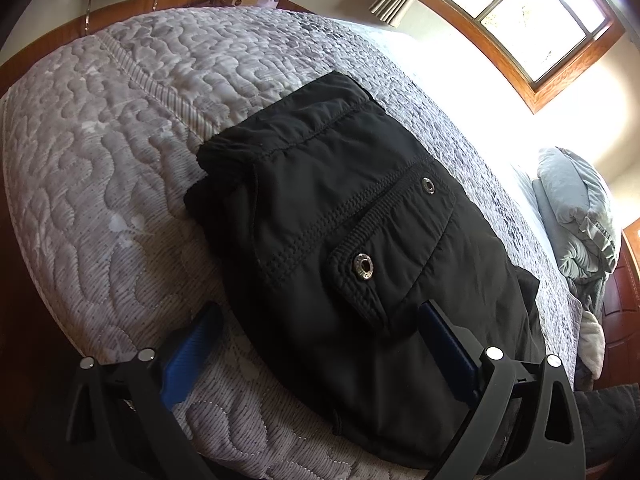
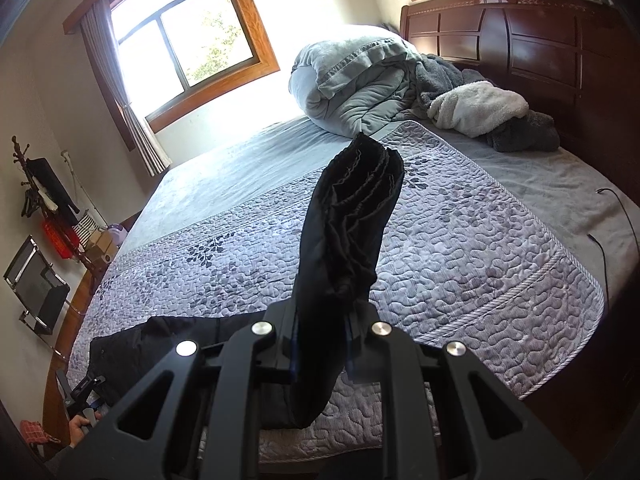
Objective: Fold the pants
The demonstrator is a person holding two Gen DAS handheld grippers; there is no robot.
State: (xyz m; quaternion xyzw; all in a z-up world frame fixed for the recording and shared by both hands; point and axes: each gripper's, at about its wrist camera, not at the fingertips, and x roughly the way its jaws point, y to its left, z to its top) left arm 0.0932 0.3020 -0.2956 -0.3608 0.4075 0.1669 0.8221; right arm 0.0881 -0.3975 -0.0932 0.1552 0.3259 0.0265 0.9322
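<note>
Two grippers work the black pants (image 1: 340,240), which lie partly folded on the quilted bedspread (image 1: 100,160) at centre frame. The right gripper (image 2: 322,344) is clenched on the bunched leg ends (image 2: 356,216), lifted upright; the slick, limp layers could slip out or fan apart. The left gripper (image 1: 320,328) is released, straddling the flap pocket (image 1: 360,268).

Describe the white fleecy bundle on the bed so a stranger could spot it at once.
Start at the dark wooden headboard at the top of the bed. Just below it lies a heap of bedding; the white fleece blanket sits on its right side. It is the only cream-white, woolly piece, between a grey-green quilt and dark grey fleece.
</note>
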